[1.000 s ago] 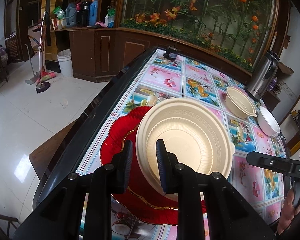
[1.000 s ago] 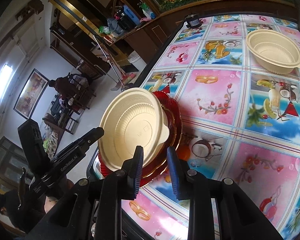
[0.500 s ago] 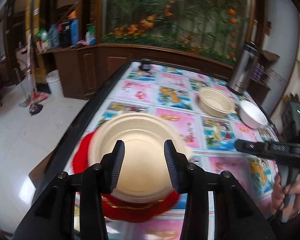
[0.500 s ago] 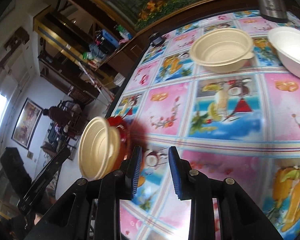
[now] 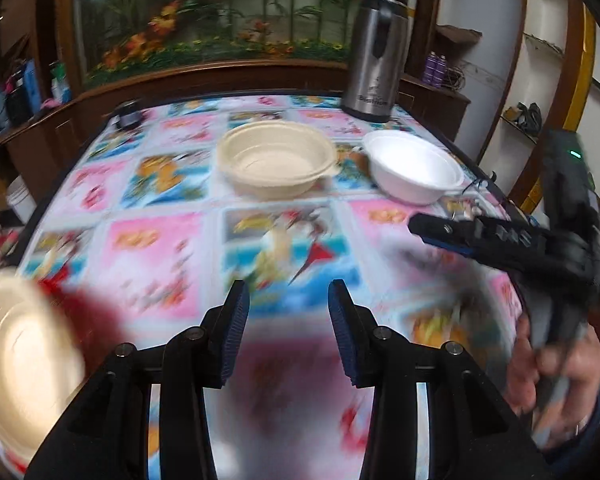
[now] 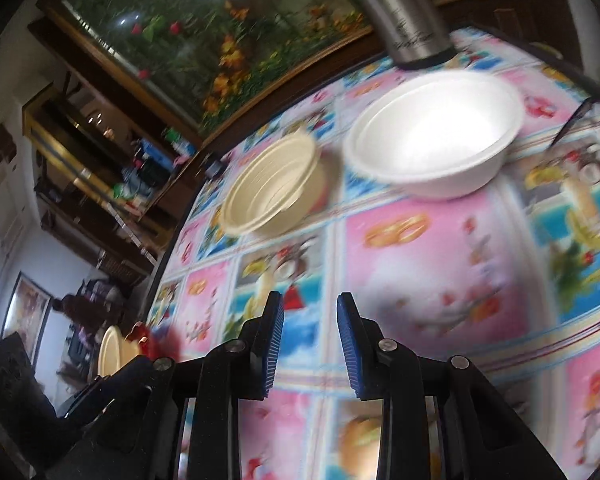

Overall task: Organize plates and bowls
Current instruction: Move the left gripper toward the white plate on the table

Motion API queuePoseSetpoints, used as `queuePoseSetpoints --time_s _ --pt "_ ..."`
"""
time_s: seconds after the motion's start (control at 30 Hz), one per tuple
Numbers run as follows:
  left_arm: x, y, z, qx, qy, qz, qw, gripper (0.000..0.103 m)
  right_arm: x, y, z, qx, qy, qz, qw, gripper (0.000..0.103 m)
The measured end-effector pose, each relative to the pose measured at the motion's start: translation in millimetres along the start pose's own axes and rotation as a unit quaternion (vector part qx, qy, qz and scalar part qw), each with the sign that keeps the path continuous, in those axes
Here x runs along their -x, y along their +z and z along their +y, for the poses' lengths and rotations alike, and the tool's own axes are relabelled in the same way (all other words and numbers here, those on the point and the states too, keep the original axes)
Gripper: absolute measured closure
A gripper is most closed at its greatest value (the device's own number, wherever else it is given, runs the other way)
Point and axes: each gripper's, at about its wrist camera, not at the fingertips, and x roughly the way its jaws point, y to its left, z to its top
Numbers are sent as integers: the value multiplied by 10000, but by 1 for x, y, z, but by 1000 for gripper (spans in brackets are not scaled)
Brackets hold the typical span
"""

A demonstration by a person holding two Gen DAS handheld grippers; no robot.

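Observation:
My left gripper (image 5: 288, 292) is open over the patterned tablecloth with nothing between its pads. The cream plate (image 5: 20, 352) lies on the red plate (image 5: 84, 312) at the far left, blurred. A cream bowl (image 5: 278, 160) and a white bowl (image 5: 414, 168) stand side by side further back. My right gripper (image 6: 309, 308) is also open and empty, with the white bowl (image 6: 432, 132) ahead of it to the right and the cream bowl (image 6: 272, 188) ahead to the left. In the left wrist view the right gripper (image 5: 418, 229) comes in from the right, held by a hand (image 5: 552, 368).
A steel thermos (image 5: 374, 52) stands behind the bowls at the table's far edge. A small dark jar (image 5: 129, 116) sits at the far left corner. Wooden cabinets and a flower mural run along the back. A person (image 6: 84, 308) sits far off in the room.
Both grippers have swung right, away from the cream plate on the red plate and toward the two bowls. The left jaws have widened and come off the cream plate's rim.

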Motion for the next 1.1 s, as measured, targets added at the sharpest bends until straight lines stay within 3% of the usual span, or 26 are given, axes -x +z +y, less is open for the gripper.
queuePoseSetpoints --time_s 0.17,0.27,0.37,0.53,0.63,0.67,0.7,0.73,0.83,1.0,1.1 --pt "-51 19 -19 -36 56 4 10000 64 23 19 -27 -298 -255 -610 9974 73" --pt "-66 10 -22 -240 62 237 9994 64 37 29 -46 -530 -849 -1115 9887 64" --pt "-65 6 -17 -266 134 245 9993 64 37 40 -61 -746 -1223 -1281 9814 64" --pt "-64 7 -12 -272 63 282 9992 64 12 61 -74 -906 -1556 -1003 9785 60" --pt "-62 10 -6 -185 24 267 9995 64 -4 65 -80 -1031 -1445 -851 9804 61" --pt "-63 11 -4 -157 9 262 9995 64 -9 66 -80 -998 -1498 -771 9806 64" --pt "-63 11 -3 -141 12 250 9996 64 -13 65 -80 -1024 -1543 -727 9800 76" --pt "-63 11 -3 -142 11 251 9996 64 -13 65 -83 -1078 -1434 -679 9814 87" --pt "-62 13 0 -101 -118 254 9996 64 -5 57 -79 -1020 -1254 -595 9850 95" --pt "-35 8 15 137 -336 60 9993 64 19 21 -54 -671 -1032 -306 9919 94" --pt "-14 -6 28 390 -774 190 9961 64 20 -4 -43 -480 -608 134 9969 93"
